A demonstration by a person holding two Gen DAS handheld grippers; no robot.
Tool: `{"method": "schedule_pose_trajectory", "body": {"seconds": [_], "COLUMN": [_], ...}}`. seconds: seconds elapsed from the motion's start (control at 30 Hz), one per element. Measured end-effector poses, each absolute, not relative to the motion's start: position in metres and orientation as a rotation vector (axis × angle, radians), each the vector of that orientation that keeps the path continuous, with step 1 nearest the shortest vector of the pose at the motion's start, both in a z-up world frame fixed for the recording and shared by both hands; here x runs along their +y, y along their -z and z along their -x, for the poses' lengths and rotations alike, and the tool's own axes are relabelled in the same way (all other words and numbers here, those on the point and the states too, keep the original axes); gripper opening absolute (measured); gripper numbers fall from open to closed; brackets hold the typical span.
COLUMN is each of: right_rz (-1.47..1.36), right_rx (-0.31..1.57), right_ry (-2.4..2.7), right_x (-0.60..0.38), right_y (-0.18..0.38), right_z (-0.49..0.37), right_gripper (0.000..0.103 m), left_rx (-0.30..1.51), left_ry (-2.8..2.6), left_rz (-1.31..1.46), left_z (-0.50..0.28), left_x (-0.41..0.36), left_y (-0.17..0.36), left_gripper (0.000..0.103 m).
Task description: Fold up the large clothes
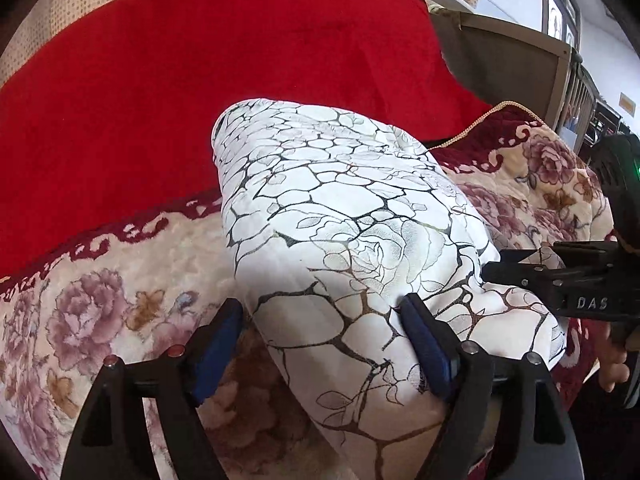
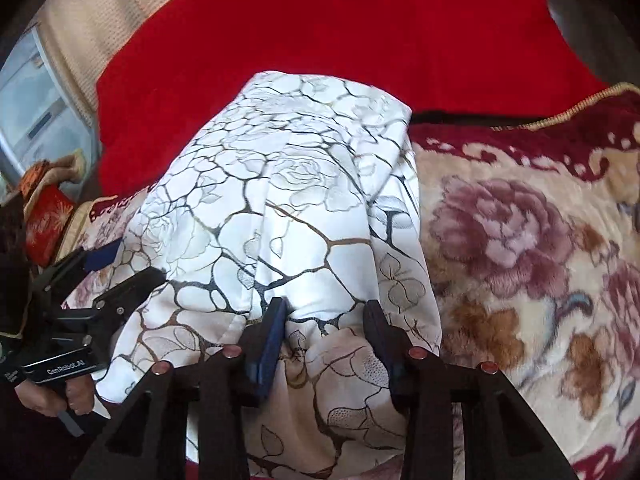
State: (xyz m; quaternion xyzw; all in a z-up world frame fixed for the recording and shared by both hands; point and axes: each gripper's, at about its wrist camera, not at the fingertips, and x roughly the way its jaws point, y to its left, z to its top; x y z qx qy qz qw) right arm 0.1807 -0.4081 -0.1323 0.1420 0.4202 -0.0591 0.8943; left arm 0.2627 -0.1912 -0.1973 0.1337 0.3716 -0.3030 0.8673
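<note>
1. Garment (image 1: 340,220) folded into a narrow bundle, lying mid-blanket (image 1: 100,320).
2. Left gripper (image 1: 320,344) wide open, straddling its near end, nothing held.
3. Right gripper (image 2: 326,344) half open around near fabric; I can't tell if it grips.
4. Next, I judge: pinch near edge, fold far.

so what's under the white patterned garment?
The white patterned garment lies on a floral blanket, with a red cover beyond its far end. What lies directly beneath the folded fabric is hidden.
</note>
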Motion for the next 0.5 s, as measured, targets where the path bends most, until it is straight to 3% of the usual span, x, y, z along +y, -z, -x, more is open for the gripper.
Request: {"method": "schedule_pose_trajectory", "body": {"seconds": [0.23,0.33,0.5], "right_rz": [-0.293,-0.34,-0.377], "right_rx": [0.91,0.956,0.874], "right_ry": [0.14,0.107,0.092], "right_x": [-0.408,-0.417,-0.433], "right_y": [0.146,0.12,0.067], "right_z": [-0.194,-0.204,-0.236], "right_gripper": [0.043,0.044,0.048], "left_rx": [0.774,0.754,0.775], "left_ry": [0.635,0.659,0.664], "left_rz": [-0.235,-0.206,-0.028], "left_z": [-0.261,-0.265,-0.288], "left_x": [-0.188,-0.184,-0.163], "left_y": [0.212,0.194,0.167], "left_gripper": [0.082,0.082,0.082]}}
